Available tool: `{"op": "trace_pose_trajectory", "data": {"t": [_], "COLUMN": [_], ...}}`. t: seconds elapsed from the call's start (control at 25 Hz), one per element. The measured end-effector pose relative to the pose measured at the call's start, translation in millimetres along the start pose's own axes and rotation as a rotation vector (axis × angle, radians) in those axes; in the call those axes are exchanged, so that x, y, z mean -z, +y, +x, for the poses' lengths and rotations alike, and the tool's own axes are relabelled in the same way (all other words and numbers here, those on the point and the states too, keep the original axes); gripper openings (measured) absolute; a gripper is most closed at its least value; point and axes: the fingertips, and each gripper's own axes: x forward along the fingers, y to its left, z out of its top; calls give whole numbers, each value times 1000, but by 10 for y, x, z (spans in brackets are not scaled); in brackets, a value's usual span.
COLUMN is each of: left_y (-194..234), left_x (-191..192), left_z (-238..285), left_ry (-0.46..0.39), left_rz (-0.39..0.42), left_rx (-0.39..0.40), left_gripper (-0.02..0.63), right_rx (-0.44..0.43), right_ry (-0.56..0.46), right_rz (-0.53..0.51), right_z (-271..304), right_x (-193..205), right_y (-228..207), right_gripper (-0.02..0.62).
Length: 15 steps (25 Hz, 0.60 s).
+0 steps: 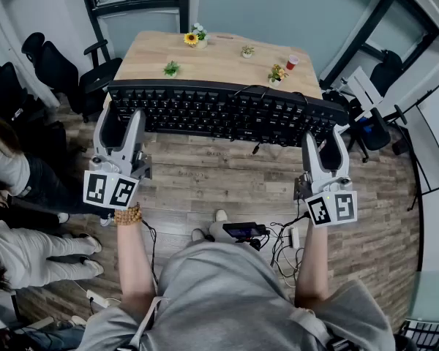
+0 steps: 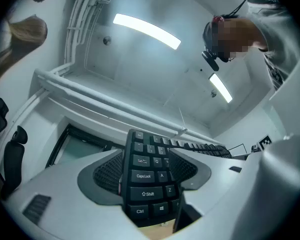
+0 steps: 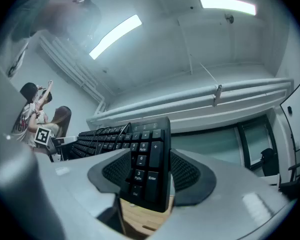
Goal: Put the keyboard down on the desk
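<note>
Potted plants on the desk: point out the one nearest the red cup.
The flowering plant at the desk's near right edge, just left of the red cup; the other three plants stand farther left.

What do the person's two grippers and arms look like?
Both the left gripper and right gripper are light grey, with two fingers lined with black textured pads. Each carries a white cube with black square markers. The person wears a grey short-sleeved shirt and a bead bracelet on the left wrist.
</note>
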Motion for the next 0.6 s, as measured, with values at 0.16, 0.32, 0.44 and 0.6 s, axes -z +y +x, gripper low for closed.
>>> {"op": "trace_pose_trajectory", "data": {"t": [0.16, 0.32, 0.44, 0.6], "left_y": [0, 3, 20, 30], "left_x": [63, 73, 88, 145], "left_z": [-1, 17, 23, 34], "left_ry": [4, -1, 2, 12], "left_rz": [-12, -9, -6, -9], "left_rx": [7, 8, 8, 11], "left_gripper": [279, 279, 279, 279], "right_rx": [4, 4, 8, 16], "right_ry": [2, -7, -3, 0], "right_rz": [5, 12, 23, 31], "right_z": [-16, -8, -3, -7], "right_x": [24, 23, 57, 110], "right_y": [6, -7, -5, -25], "right_gripper": [253, 249, 249, 249]}}
